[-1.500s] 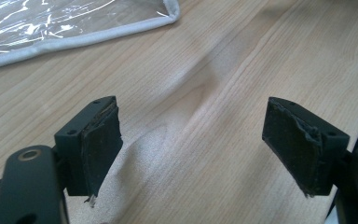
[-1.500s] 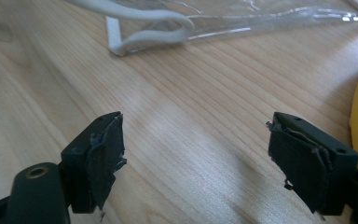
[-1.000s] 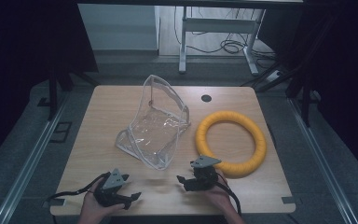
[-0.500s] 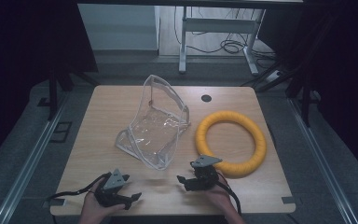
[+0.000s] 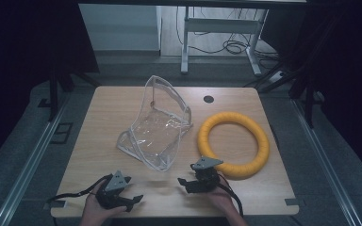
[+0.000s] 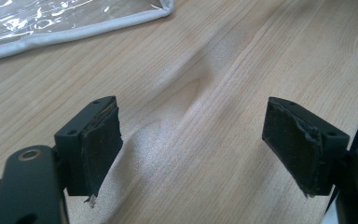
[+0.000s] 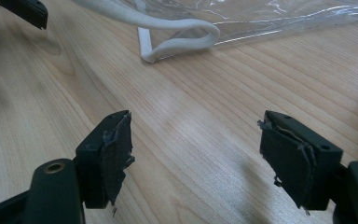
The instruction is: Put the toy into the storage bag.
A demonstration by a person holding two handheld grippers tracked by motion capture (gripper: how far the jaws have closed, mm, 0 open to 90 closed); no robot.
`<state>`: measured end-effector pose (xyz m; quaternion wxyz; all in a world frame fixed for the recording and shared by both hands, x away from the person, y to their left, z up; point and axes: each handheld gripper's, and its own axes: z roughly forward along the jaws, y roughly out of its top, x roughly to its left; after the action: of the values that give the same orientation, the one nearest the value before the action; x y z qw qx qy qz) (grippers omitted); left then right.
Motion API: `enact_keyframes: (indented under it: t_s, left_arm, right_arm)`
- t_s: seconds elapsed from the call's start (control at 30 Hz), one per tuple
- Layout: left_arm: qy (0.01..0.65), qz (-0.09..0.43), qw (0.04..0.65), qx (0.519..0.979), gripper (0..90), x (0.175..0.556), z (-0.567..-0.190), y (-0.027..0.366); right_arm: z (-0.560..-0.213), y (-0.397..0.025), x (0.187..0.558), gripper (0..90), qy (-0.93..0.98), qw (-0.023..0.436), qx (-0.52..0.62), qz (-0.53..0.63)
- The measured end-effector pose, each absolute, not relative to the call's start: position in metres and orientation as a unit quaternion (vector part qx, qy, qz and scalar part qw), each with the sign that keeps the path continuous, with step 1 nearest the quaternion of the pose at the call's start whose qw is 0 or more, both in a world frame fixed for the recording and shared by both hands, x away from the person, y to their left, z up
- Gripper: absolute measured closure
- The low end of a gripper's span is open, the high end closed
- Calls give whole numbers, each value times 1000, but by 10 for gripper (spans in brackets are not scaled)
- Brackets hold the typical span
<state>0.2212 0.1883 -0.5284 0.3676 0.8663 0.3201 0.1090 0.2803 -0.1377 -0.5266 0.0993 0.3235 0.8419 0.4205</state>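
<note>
No real change over the last second: left gripper [image 5: 131,201] and right gripper [image 5: 185,182] sit at the near table [image 5: 99,136] edge, jaws spread, empty. Clear zip pouch [image 5: 158,129] mid-table, yellow foam ring [image 5: 234,143] right of it, both untouched. Looks like pre-start.

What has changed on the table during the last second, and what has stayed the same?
Almost nothing has changed. The left gripper and the right gripper stay near the front edge of the table, both open and holding nothing; any shift of the hands is too small to tell. The clear plastic bag and the yellow ring lie where they were.
</note>
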Motion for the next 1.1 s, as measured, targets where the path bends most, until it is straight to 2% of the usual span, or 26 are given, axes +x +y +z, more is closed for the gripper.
enact_keyframes:
  t_s: [0.33,0.6,0.87,1.1]
  left_arm:
    - [324,110,372,863,194,221,-527,189]
    - [328,111,377,859,194,222,-524,191]
    - [328,107,380,858,192,221,-524,190]
    - [329,106,384,856,190,221,-523,190]
  right_arm:
    - [-521,-142,279,250,841,92,314,431]
    - [-501,-154,278,217,837,101,306,442]
    - [-479,-166,284,237,834,98,313,445]
    - [-459,-173,289,224,860,118,272,415]
